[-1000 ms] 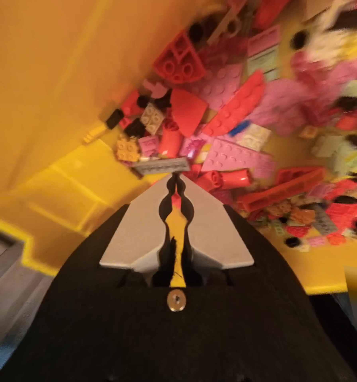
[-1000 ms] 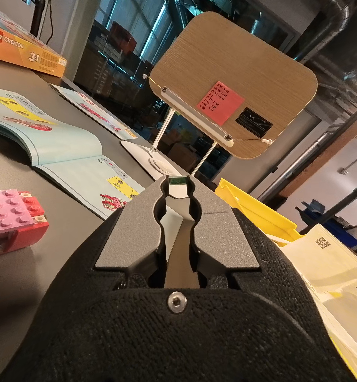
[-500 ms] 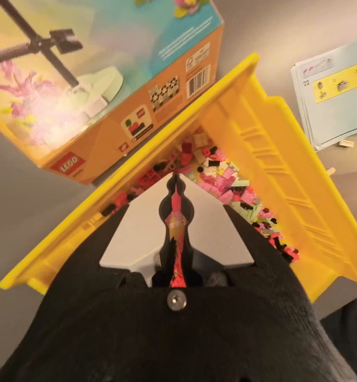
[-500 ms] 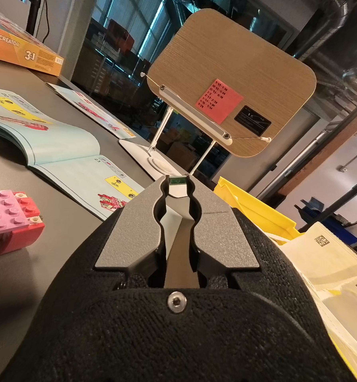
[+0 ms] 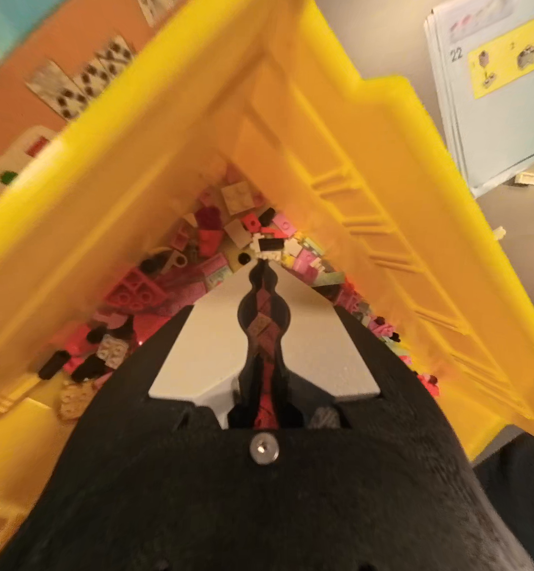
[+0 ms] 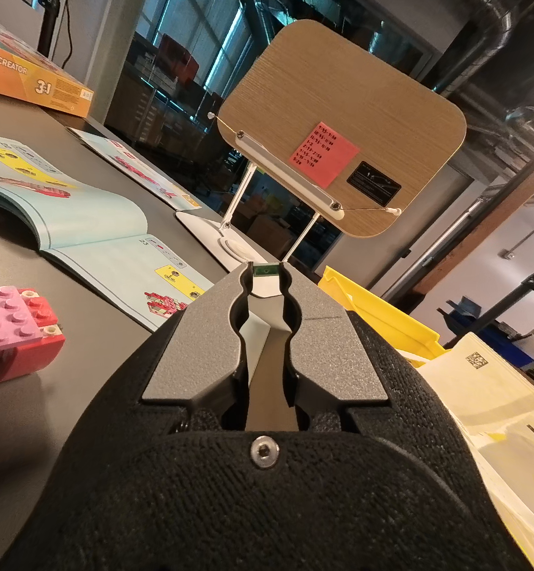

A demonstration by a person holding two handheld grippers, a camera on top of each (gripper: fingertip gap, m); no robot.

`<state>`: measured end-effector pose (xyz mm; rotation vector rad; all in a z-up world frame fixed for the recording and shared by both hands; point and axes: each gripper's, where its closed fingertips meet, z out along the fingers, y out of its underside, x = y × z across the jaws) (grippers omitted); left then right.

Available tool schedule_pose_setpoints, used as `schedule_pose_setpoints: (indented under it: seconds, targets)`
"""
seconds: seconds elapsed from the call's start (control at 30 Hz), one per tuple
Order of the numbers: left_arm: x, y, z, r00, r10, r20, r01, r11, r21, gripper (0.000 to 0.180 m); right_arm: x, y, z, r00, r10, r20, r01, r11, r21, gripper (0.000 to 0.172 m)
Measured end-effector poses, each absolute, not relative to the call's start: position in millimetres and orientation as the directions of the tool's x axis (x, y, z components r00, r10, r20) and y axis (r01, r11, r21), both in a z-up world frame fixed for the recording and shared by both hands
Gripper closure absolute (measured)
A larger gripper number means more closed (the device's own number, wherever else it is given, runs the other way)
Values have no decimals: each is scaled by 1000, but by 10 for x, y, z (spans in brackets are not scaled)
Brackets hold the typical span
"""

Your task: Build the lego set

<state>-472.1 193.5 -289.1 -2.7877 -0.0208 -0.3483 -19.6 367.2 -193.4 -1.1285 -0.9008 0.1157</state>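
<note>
Small green brick (image 6: 266,271) between right tongs (image 6: 266,269)

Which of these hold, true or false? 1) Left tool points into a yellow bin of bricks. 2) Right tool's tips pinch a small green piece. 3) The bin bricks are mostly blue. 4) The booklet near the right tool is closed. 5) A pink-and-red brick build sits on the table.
1) True: the left tool, tips together, points into the yellow bin of loose bricks.
2) True: the right tool pinches a small green piece.
3) False: mostly pink and red, with some black and tan.
4) False: the booklet lies open.
5) True: the pink-and-red brick build sits on the table.
</note>
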Motion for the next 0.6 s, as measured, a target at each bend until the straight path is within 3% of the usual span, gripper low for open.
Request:
schedule_pose_setpoints:
  seconds: [0.13, 0.23, 0.3, 0.43, 0.6]
  targets:
    - [-4778, 1776, -2898, 981, -30, 194, 21, -966, -256, 180, -206, 3668, -1940, 650, 506, 567, 350, 463, -814, 157]
    - [-4996, 1655, -2882, 995, -93, -41, -100, -971, -216, 180, -216, 3661, -1946, 645, 506, 573, 354, 467, -810, 157]
    - [-4998, 1696, -2834, 986, -126, -112, -151, -955, -255, 180, -220, 3662, -1950, 643, 506, 575, 357, 467, -809, 157]
    - [-4425, 1893, -2688, 958, -238, 159, -149, -889, -433, 180, -218, 3669, -1954, 643, 504, 576, 360, 465, -809, 157]
    - [-4351, 1856, -2754, 947, -305, 101, -247, -892, -379, 147, -218, 3673, -1961, 642, 502, 579, 366, 463, -807, 157]
